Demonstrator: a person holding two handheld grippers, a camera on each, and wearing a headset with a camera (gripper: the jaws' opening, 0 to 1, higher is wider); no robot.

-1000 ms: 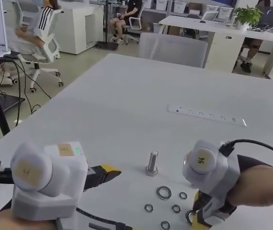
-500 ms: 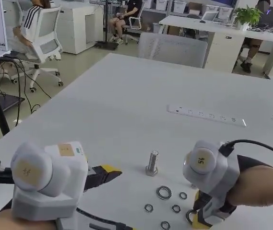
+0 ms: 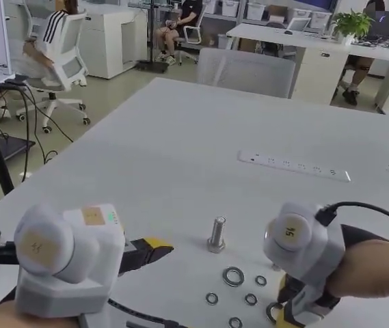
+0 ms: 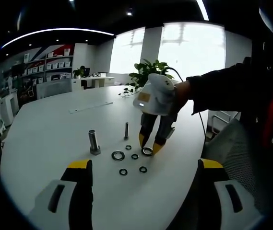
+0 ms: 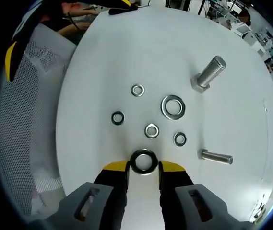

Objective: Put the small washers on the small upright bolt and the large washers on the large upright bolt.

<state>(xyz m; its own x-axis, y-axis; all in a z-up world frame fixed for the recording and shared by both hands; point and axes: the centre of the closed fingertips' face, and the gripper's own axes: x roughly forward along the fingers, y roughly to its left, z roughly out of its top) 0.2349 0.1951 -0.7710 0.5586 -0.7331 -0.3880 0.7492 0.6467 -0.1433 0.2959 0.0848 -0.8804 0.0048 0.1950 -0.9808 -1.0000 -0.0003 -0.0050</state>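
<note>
A wide white tabletop point(image 3: 180, 137) is seen in an open office. A white power strip point(image 3: 293, 165) lies on its far right part, and a grey chair point(image 3: 245, 68) is drawn up at its far edge. Farther desks, a potted plant point(image 3: 353, 22) and seated people are seen behind.

On the near part of the tabletop the large bolt point(image 3: 216, 234) stands upright. The small bolt point(image 4: 126, 130) is seen upright to its right in the left gripper view. Just near of the large bolt a large washer point(image 3: 233, 276) lies flat, with four small washers point(image 3: 251, 298) scattered loosely around it, apart from both bolts.

The right gripper point(image 5: 144, 168) is held low at the near right, pointed steeply down at the tabletop. Its yellow-tipped jaws are closed against the two sides of a dark washer point(image 5: 143, 161). Whether that washer is lifted off the surface cannot be told.

The left gripper point(image 4: 145, 165) is held level at the near left, aimed rightward toward the washers, its jaws spread wide with nothing between them.
</note>
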